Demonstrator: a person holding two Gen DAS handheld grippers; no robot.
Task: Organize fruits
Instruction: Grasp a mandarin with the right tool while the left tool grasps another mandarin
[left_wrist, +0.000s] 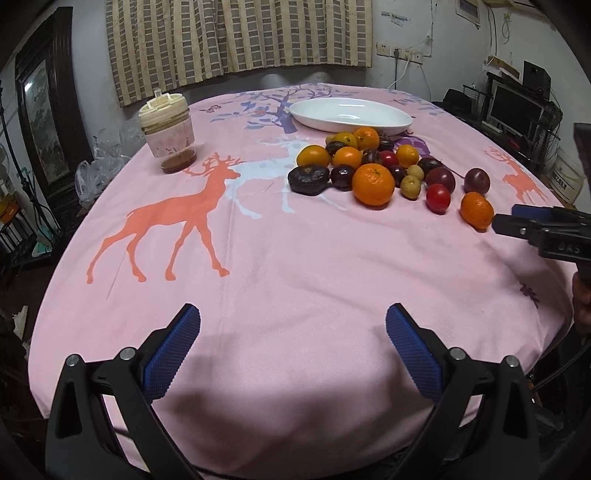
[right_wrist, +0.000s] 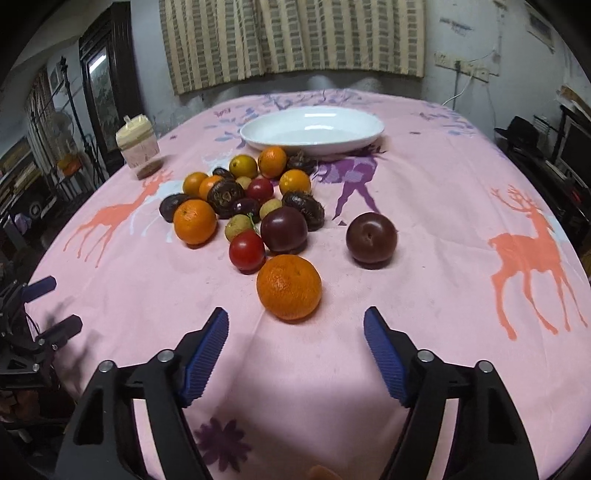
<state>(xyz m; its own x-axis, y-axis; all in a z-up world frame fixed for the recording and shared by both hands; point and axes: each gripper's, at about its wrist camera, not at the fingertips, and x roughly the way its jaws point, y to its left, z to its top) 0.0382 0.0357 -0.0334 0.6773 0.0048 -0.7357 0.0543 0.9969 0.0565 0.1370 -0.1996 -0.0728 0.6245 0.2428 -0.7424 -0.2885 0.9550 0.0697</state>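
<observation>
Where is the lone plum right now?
Right wrist view: the plum sits alone right of the fruit pile, beyond the nearest orange, short of the white dish.

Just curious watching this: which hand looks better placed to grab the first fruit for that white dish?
Probably the right. The right gripper is open with the nearest orange just ahead of its fingertips; the left gripper faces only bare cloth, well back from the fruit pile.

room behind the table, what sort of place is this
Most likely a lived-in room at home, used as a dining corner. A table under a pink deer-print cloth holds loose fruit and a white dish, with checked curtains behind and a monitor on cluttered shelves.
</observation>
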